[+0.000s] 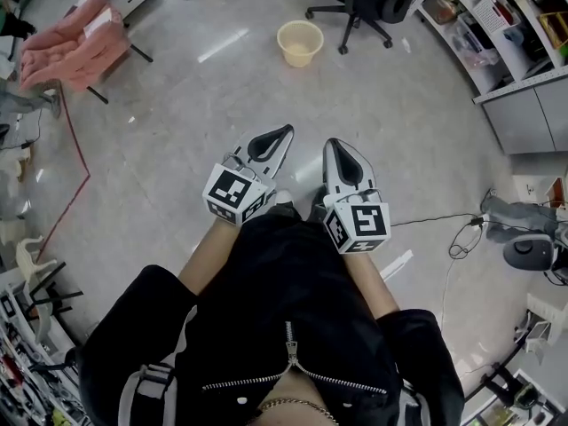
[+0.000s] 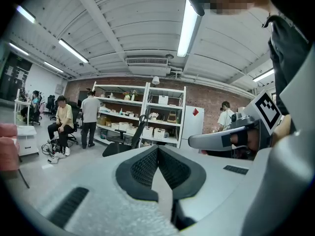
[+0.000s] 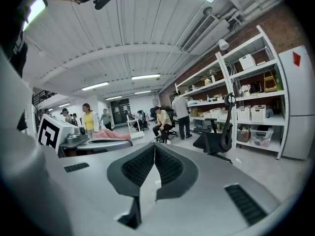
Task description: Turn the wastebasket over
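I have both tools held side by side close in front of my body, over bare floor (image 1: 177, 158). The left hand-held gripper (image 1: 275, 138) is clenched with nothing in it: in its own view the two black pads (image 2: 142, 168) meet along a single seam. The right hand-held gripper (image 1: 342, 160) is clenched and empty as well, its pads (image 3: 138, 167) pressed together.

The wastebasket (image 1: 300, 43) is a pale yellow tub standing upright on the floor with its mouth up, well ahead of both tools and beside the base of a black office chair (image 1: 355, 7). Only the head view shows it. Both gripper views look almost level across the room at shelving (image 2: 142, 112) and people, so the tub falls below their frames. My hands are mostly hidden behind the marker cubes, and the tub is too small for me to make out what lies inside it.
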### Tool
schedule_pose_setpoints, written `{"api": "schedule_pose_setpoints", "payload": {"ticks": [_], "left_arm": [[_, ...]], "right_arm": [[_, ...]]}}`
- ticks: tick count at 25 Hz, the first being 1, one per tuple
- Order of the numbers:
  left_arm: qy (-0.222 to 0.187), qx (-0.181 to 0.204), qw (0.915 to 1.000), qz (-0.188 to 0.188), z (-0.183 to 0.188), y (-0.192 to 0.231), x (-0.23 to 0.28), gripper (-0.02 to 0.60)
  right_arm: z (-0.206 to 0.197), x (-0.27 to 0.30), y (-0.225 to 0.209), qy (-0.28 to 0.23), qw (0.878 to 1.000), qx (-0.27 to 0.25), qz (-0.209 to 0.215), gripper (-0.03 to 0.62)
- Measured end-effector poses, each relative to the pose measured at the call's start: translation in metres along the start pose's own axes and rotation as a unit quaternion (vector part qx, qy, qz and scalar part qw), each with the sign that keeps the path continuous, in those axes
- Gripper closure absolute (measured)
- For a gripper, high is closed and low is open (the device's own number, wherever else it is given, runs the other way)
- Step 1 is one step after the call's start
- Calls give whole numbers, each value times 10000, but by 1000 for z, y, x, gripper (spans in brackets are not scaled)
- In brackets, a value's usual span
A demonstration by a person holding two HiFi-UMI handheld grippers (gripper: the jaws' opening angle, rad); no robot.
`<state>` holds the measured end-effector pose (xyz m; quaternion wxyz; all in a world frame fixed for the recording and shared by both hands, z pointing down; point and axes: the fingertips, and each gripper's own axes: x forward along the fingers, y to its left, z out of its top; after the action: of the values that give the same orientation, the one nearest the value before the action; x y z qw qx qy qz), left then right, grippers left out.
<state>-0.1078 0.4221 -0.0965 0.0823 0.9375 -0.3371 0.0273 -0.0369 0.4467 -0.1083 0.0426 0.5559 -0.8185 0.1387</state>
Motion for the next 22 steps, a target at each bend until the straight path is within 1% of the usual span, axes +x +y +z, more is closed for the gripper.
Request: {"api": "schedule_pose_setpoints", "payload": {"ticks": [5, 9, 17, 22], "left_arm": [[1, -19, 10000, 0, 1, -4, -2, 577], [8, -37, 10000, -10, 0, -5, -1, 577], [22, -48, 10000, -17, -2, -7, -1, 577], [17, -38, 10000, -40, -3, -9, 3, 577]], "right_arm": [[-3, -3, 1, 93, 10000, 1, -24, 583], [-3, -4, 0, 64, 10000, 14, -39, 583], [-9, -3, 2, 157, 9998, 102, 25, 583], [-9, -5, -4, 156, 9998, 113, -14, 583]]}}
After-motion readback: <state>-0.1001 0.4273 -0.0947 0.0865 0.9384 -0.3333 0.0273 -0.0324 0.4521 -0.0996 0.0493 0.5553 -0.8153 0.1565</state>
